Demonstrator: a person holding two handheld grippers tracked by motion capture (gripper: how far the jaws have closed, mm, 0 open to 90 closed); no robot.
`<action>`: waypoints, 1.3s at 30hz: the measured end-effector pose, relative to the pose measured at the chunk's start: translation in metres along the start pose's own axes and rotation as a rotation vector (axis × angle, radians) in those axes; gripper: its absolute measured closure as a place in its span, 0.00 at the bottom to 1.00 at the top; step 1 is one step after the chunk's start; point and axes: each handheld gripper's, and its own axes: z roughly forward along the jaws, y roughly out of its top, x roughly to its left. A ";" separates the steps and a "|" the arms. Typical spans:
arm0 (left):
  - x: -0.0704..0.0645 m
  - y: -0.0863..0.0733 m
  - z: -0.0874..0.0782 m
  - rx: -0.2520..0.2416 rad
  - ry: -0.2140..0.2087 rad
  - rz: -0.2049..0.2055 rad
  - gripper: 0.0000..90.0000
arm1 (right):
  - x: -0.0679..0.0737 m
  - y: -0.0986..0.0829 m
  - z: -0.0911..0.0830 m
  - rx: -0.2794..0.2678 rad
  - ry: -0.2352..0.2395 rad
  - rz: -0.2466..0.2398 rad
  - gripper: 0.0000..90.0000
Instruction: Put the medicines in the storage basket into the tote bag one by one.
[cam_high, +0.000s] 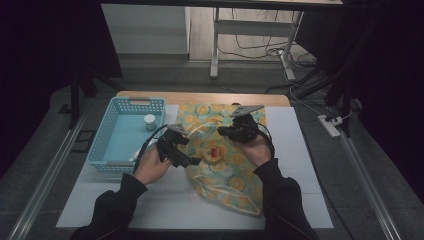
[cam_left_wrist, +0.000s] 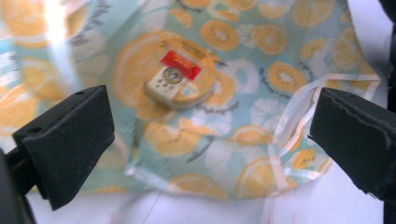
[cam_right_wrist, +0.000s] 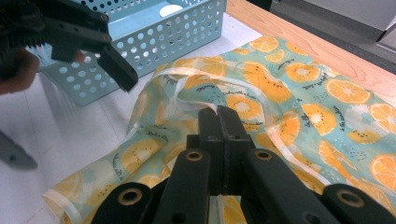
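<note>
White board covers the table (cam_high: 300, 165) before me, with the fruit-print bag (cam_high: 227, 175) spread across its middle. On the bag lies a small round tin (cam_high: 213, 154) with a red label. My left gripper (cam_high: 189, 159) hangs just beside that tin, its jaws spread wide with nothing between them. My right gripper (cam_high: 222, 131) sits over the bag's far part, jaws pressed together; whether they pinch the bag's pale edging, I cannot tell. To my left stands a blue basket (cam_high: 102, 145) holding a small white jar (cam_high: 149, 122).
</note>
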 end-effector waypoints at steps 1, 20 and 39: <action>0.001 -0.001 -0.003 0.000 0.009 0.003 0.00 | 0.000 0.000 0.000 -0.001 0.000 -0.002 1.00; 0.036 -0.023 -0.059 -0.020 0.166 -0.083 0.00 | 0.000 0.000 0.001 0.000 0.002 -0.002 1.00; 0.077 -0.055 -0.088 0.029 0.312 -0.177 0.00 | 0.000 -0.001 0.002 0.004 0.002 -0.004 1.00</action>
